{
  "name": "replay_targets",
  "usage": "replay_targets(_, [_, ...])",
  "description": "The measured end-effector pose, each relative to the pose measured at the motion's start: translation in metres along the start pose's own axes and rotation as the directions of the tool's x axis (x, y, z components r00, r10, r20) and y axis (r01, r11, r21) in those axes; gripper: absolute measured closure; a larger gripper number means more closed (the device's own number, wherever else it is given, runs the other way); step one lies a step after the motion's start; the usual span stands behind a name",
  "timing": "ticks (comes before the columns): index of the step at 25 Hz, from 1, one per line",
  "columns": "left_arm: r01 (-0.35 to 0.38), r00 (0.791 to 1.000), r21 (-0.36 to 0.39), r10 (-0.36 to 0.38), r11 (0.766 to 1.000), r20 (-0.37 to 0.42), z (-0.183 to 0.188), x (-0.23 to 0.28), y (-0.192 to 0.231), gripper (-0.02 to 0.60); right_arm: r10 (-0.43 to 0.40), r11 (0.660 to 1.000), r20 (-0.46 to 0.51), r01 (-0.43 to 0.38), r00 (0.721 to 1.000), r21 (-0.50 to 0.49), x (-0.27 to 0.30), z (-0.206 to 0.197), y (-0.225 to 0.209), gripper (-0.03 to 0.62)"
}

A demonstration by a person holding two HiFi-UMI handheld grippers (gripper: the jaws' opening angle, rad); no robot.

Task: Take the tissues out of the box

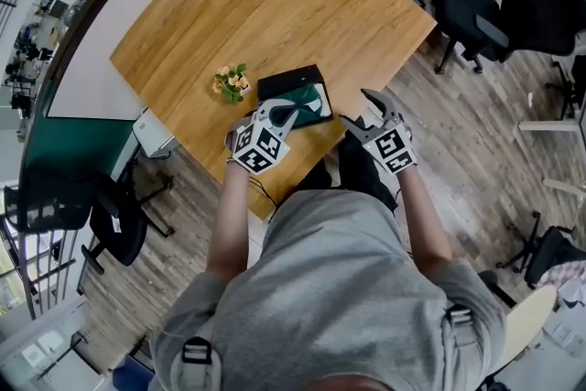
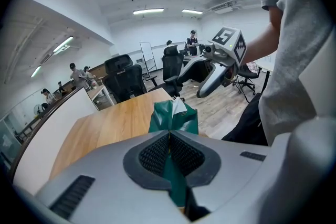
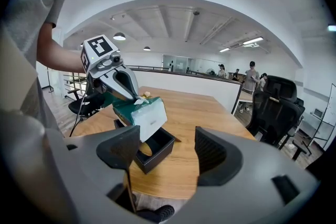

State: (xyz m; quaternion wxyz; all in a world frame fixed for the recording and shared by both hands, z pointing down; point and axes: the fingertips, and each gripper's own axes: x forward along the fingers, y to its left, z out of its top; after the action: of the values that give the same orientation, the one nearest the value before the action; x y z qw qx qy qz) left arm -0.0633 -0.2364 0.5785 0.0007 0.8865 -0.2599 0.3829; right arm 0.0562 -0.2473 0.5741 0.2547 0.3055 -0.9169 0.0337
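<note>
A green tissue pack (image 1: 311,103) with a white tissue showing at its top hangs tilted above the open black box (image 1: 291,79). My left gripper (image 1: 293,112) is shut on the pack's green wrapper (image 2: 173,118), which is pinched between the pads. In the right gripper view the pack (image 3: 140,115) is lifted clear of the empty black box (image 3: 153,150), with the left gripper (image 3: 134,97) gripping its top. My right gripper (image 1: 363,112) stands open just right of the box with nothing between its jaws (image 3: 167,145).
The box sits near the front edge of a wooden table (image 1: 256,5), next to a small bunch of flowers (image 1: 232,82). Black office chairs (image 1: 476,5) stand to the right and another chair (image 1: 110,220) at the left. The person's body is close behind the grippers.
</note>
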Motion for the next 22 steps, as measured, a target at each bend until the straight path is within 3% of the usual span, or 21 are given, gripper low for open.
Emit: replay_targets(22, [-0.076, 0.997, -0.004, 0.076, 0.997, 0.030, -0.005, -0.043, -0.004, 0.558, 0.003, 1.000, 0.014, -0.003, 1.000, -0.014, 0.003, 0.009, 0.025, 0.287])
